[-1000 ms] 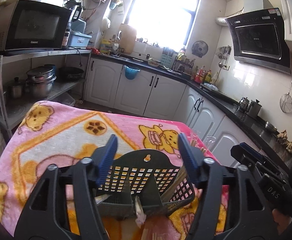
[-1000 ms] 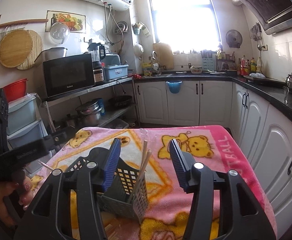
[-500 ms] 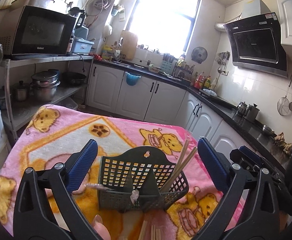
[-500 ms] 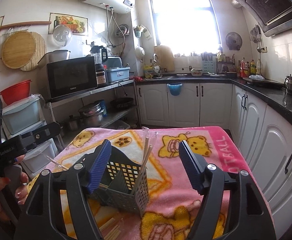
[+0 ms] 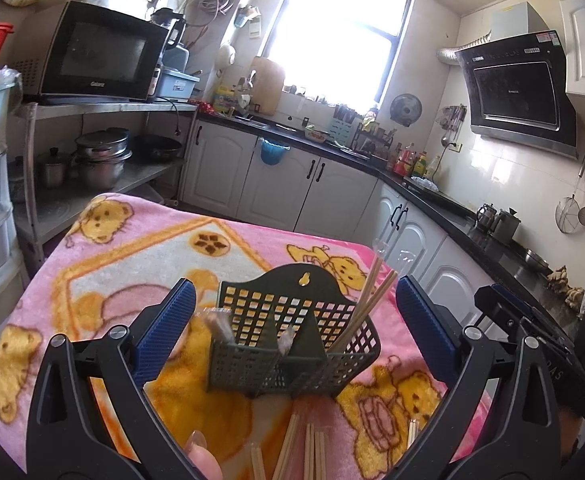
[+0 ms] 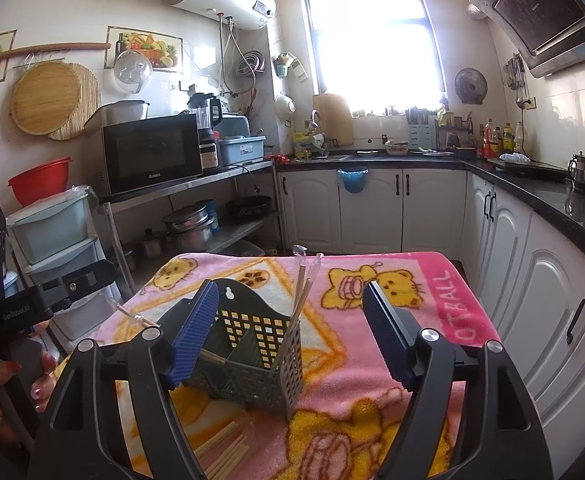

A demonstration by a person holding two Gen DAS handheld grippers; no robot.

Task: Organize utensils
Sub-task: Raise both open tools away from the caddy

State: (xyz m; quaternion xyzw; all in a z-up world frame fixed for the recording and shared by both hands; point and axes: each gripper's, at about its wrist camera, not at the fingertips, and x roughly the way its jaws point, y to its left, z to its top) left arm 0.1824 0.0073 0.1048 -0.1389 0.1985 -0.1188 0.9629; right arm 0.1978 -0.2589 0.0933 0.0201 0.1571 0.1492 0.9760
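1. We've let go: the left gripper (image 5: 292, 320) stood closer around the dark green perforated plastic utensil caddy (image 5: 290, 340) a second ago and now gapes wide, nothing pinched.
2. The right gripper (image 6: 288, 328) is opening too, its jaws clear of the caddy, which stands alone on the pink bear-print blanket (image 5: 124, 264).
3. Wooden chopsticks (image 5: 366, 300) stand in its right compartment (one placement done, we judge); loose chopsticks (image 5: 306, 452) still lie in front.
4. Readable: "Galanz" on the black microwave (image 6: 152, 156); "GenRobot.AI" on the left gripper's body.
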